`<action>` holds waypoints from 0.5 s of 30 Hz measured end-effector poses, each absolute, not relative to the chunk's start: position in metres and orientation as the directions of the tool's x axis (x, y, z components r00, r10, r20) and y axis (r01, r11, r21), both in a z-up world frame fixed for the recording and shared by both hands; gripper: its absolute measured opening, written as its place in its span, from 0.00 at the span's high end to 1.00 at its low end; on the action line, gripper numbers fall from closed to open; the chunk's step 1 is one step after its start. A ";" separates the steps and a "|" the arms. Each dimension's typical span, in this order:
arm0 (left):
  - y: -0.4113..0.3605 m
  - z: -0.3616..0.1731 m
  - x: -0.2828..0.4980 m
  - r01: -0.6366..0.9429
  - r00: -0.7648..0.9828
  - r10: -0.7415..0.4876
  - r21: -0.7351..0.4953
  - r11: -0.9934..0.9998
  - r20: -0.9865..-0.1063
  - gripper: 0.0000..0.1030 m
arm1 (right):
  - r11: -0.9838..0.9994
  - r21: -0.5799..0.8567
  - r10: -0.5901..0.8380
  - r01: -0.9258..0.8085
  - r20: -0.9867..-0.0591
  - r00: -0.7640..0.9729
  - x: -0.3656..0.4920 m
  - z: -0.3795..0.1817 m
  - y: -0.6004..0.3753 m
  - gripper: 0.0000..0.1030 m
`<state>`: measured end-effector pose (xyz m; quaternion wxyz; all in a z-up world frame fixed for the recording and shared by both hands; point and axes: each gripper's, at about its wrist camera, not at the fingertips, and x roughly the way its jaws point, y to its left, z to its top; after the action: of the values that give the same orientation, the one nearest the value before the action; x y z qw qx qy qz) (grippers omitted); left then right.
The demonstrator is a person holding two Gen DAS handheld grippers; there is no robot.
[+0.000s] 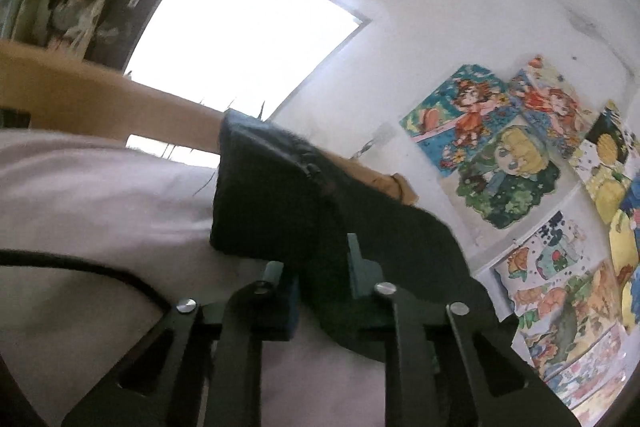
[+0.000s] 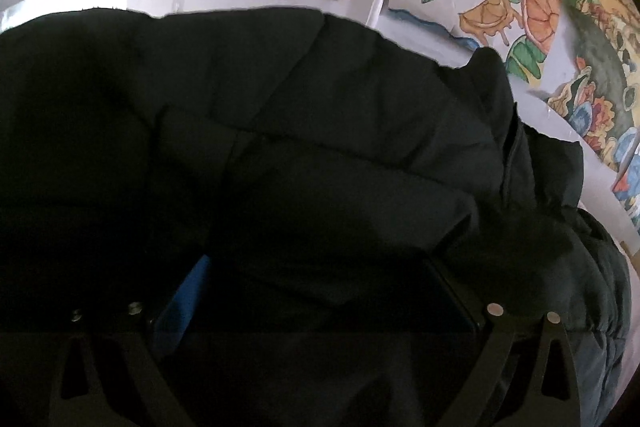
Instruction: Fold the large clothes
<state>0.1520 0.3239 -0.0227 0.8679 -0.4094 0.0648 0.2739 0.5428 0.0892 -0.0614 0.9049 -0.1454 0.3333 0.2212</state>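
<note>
From the left wrist, the left gripper (image 1: 320, 279) has its jaws drawn narrow on a flap of the black padded jacket (image 1: 280, 203), which lies on a pale sheet (image 1: 100, 195) on the bed.

From the right wrist, the right gripper (image 2: 316, 291) stands wide, the jacket's bulk (image 2: 280, 115) piled between and beyond its jaws, not pinched.

The jacket looks bunched rather than flat, so folding seems barely begun; most folds remain.

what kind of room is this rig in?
Probably a bedroom or child's room at home: colourful cartoon drawings taped to the white wall, a bright window, and pale bedding under the black padded jacket.
</note>
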 end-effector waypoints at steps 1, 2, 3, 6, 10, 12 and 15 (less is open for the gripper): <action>0.323 -0.017 0.155 -0.522 0.845 0.425 -0.668 0.530 -0.324 0.87 | 0.857 -0.078 0.340 -0.509 -0.657 0.673 0.541 -0.053 0.081 0.00; 0.320 -0.010 0.157 -0.508 0.854 0.426 -0.657 0.556 -0.300 0.88 | 0.853 -0.044 0.371 -0.520 -0.649 0.664 0.539 -0.045 0.074 0.00; 0.317 -0.003 0.157 -0.495 0.861 0.427 -0.643 0.584 -0.276 0.88 | 0.850 -0.019 0.394 -0.527 -0.641 0.658 0.537 -0.037 0.067 0.00; 0.302 0.025 0.159 -0.450 0.885 0.425 -0.576 0.683 -0.187 0.88 | 0.843 0.013 0.423 -0.538 -0.634 0.647 0.530 -0.007 0.047 0.00; 0.276 0.062 0.167 -0.382 0.916 0.389 -0.490 0.784 -0.093 0.88 | 0.835 -0.008 0.415 -0.551 -0.650 0.637 0.523 0.031 0.013 0.00; 0.263 0.080 0.174 -0.336 0.935 0.349 -0.457 0.824 -0.058 0.88 | 0.835 -0.012 0.411 -0.549 -0.649 0.640 0.515 0.047 -0.008 0.00; 0.240 0.113 0.189 -0.249 0.965 0.260 -0.405 0.880 -0.027 0.88 | 0.842 -0.003 0.414 -0.539 -0.637 0.650 0.498 0.063 -0.046 0.00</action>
<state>0.1889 0.2395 0.1130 0.9694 -0.2071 -0.0140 0.1313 0.4984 -0.0464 0.0632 0.9033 -0.0963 0.3243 0.2639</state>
